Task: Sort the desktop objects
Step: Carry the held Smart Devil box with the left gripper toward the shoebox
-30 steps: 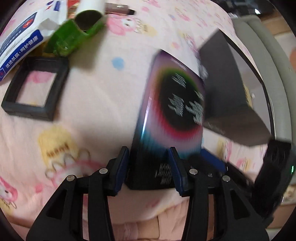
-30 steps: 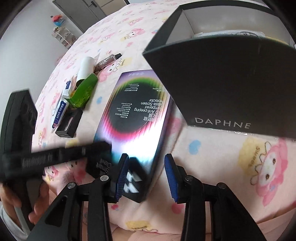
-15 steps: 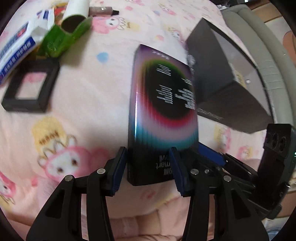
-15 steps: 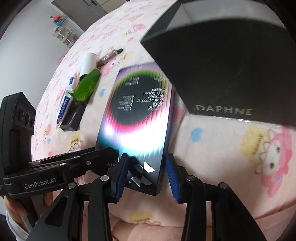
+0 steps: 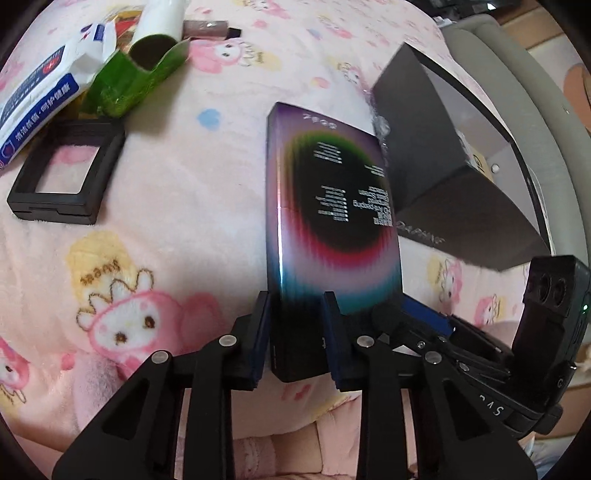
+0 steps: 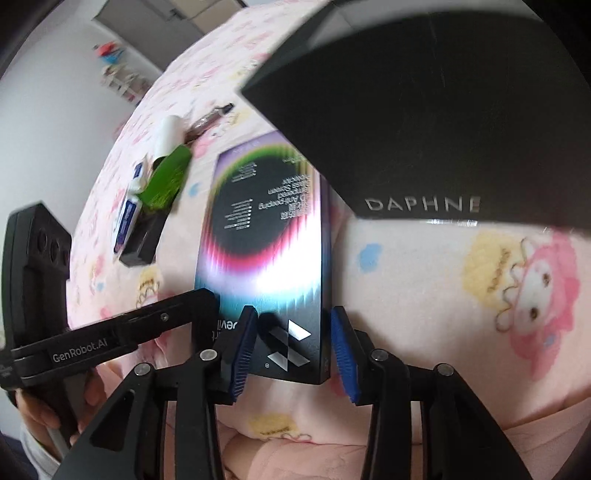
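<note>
Fingers (image 5: 262, 332) of left gripper (image 5: 295, 332) closed on near end of colourful flat box (image 5: 332, 221), pads pressed to both of its thin faces. Fingers (image 6: 242, 354) of right gripper (image 6: 291, 350) set either side of same box (image 6: 262, 236) at its near right corner; left pad touching or nearly so, right pad just beside the edge, firm pinch not clear. Box printed with dark oval ringed in green, pink and teal, small white lettering across it, near end lifted off pink cartoon blanket (image 5: 166, 221), far end close to the dark open carton (image 5: 443, 184). Carton marked DAPHNE (image 6: 424, 110), just to the right of box and partly overlapping its far corner in right wrist view. Farther left on blanket: black square frame (image 5: 62, 177), green packet (image 5: 129, 85), white-and-blue wipes pack (image 5: 40, 99), white tube (image 5: 159, 18), brown pen-like stick (image 5: 207, 29), grouped close together, well apart from box. Hand (image 6: 40, 410) wrapped round left gripper's handle at lower left of right wrist view.
</note>
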The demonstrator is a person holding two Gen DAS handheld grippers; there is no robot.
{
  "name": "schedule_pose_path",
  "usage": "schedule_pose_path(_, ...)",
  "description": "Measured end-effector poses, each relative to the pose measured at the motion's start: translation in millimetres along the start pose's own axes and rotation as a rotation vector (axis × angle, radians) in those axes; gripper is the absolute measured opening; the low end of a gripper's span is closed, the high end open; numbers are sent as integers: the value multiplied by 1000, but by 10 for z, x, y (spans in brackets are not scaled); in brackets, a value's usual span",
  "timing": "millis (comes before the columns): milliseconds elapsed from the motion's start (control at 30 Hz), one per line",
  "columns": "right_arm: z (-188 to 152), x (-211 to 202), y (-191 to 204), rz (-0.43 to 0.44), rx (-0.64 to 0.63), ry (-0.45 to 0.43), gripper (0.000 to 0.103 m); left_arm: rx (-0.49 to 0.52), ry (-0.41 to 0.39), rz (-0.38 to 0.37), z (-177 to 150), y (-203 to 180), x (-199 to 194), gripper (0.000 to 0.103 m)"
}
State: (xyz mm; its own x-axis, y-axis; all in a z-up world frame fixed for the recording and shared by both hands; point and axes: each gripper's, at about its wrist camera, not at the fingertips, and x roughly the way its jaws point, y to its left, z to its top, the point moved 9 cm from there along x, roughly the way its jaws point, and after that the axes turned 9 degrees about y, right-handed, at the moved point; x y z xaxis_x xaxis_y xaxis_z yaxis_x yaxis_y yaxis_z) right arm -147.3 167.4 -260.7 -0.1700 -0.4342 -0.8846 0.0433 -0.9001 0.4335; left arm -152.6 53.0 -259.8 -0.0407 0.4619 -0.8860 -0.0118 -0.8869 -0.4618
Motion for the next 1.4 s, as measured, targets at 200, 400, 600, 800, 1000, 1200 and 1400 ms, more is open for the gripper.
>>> schedule_pose_path(200, -41, 20, -7, -28, -29, 44, 37, -70, 29, -6, -3, 135, 84, 45)
schedule_pose_path(400, 63, 44, -134, 36, 67, -7, 37, -67, -32, -11, 98, 162, 6, 36)
schedule_pose_path(600, -23, -36, -4, 27, -6, 12, 38, -36, -21, -17, -33, 73, -31, 38)
schedule_pose_path(800, -180, 9, 58, -49, -83, 57, 38, -24, -11, 36, -115, 7, 50, 38)
schedule_pose_path(1000, -110, 58, -56, -13, 1, 32, 39, -59, 17, -9, -98, 43, 137, 53)
schedule_pose_path(1200, -126, 15, 31, -25, -42, 11, 38, -8, -17, -32, -177, -100, 14, 54)
schedule_pose_path(1400, -141, -382, 135, -45, -94, -93, 37, 11, -95, -114, -260, -245, -253, 52)
